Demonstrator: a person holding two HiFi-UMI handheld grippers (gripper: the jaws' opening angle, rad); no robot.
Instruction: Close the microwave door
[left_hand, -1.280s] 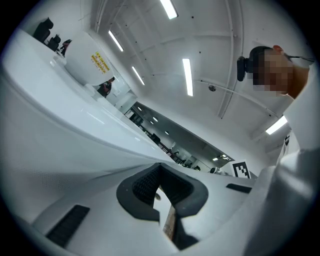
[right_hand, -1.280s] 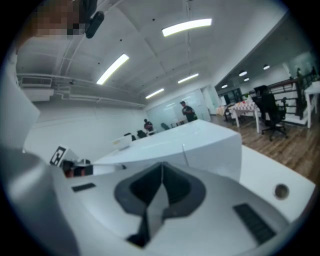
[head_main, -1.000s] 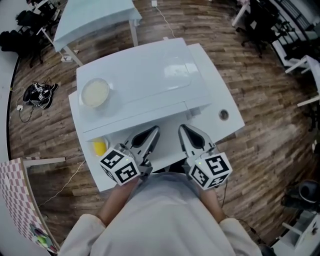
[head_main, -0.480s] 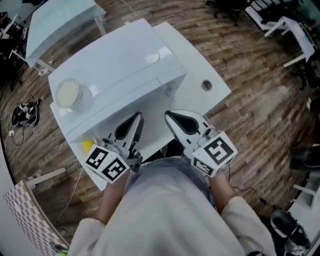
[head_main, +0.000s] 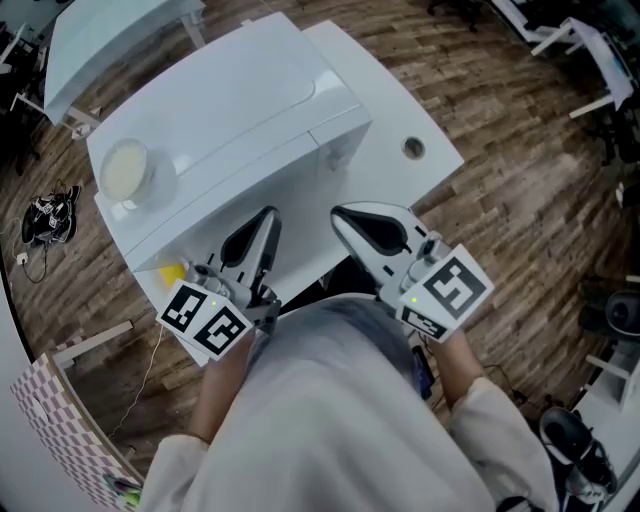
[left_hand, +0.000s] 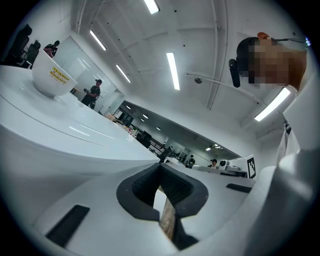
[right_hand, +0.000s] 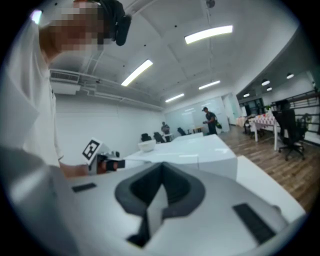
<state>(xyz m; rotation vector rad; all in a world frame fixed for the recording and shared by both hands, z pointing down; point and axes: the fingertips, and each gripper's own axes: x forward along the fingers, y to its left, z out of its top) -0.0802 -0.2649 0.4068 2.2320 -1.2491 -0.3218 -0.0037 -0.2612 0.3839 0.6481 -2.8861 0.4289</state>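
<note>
Hovering side by side just before white microwave (head_main: 230, 110) on surface (head_main: 395, 100): left hand-held gripper (head_main: 266, 216), right hand-held gripper (head_main: 340, 216), both clenched, gripping nothing. Resting on microwave top: bowl (head_main: 125, 170).

Microwave (head_main: 230, 100): on table (head_main: 395, 105), twd its left side.
Bowl (head_main: 125, 170): on top of microwave, left end.
Cable hole (head_main: 413, 148): in tabletop, right of microwave.
Yellow item (head_main: 172, 272): on table, by microwave's front-left corner.
L gripper (head_main: 265, 218), R gripper (head_main: 345, 215): side by side before microwave.
2nd table (head_main: 110, 40): behind, far left.
</note>
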